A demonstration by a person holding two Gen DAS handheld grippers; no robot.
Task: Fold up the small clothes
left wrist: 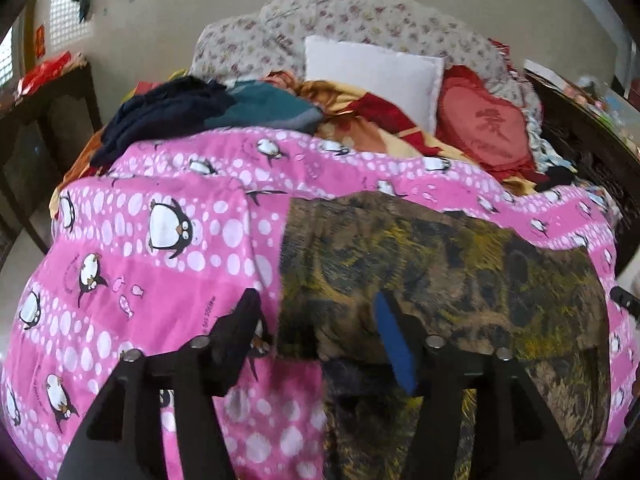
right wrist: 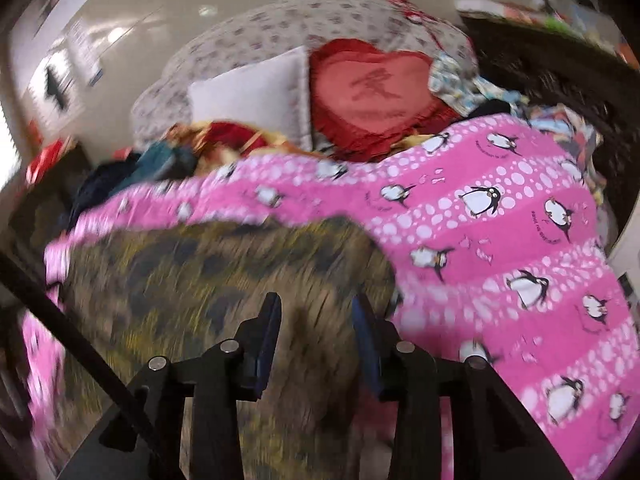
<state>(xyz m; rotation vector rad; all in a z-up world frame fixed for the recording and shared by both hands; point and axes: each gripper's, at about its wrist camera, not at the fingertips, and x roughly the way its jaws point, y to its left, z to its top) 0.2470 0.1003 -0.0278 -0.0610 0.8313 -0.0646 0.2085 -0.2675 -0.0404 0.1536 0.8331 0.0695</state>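
Note:
A small garment with an olive, yellow and dark mottled print lies flat on a pink penguin-print quilt. My left gripper is open and hovers over the garment's left edge, one finger above the quilt and one above the garment. In the right wrist view the same garment is blurred. My right gripper is open above the garment's right part, near the quilt. Neither gripper holds anything.
Behind the quilt lie a pile of dark blue and teal clothes, a white pillow, a red heart cushion and a floral headboard. Dark wooden furniture stands at the left and right.

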